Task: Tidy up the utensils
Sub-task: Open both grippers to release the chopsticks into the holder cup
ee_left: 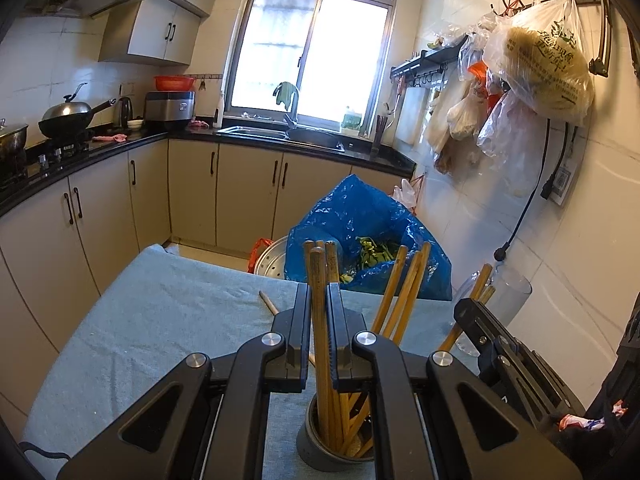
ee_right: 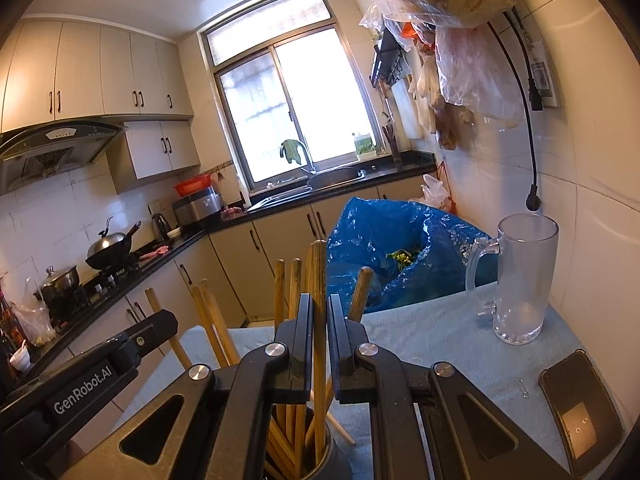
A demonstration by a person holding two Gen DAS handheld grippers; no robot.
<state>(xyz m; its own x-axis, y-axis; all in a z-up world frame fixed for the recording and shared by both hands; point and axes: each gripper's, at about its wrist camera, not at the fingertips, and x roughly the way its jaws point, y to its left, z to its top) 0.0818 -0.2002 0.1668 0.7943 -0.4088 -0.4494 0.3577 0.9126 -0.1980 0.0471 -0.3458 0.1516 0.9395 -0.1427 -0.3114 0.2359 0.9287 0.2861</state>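
Chopsticks of light brown wood [ee_left: 320, 320] stand upright in a dark grey round holder cup [ee_left: 316, 452] on the counter draped in pale blue cloth [ee_left: 160, 320], so the bundle stays together. The left tongs [ee_left: 319, 304] are pinching one chopstick just below its top, seemingly feeding its lower end down into the cup. The right tongs [ee_right: 319, 312] are likewise pinching a chopstick [ee_right: 319, 280] over that cup [ee_right: 320, 460]. One stray chopstick [ee_left: 269, 302] lies flat on the cloth, probably awaiting collection. A clear glass mug [ee_right: 524, 280] and a black phone [ee_right: 580, 408] sit well apart to the right, out of the way.
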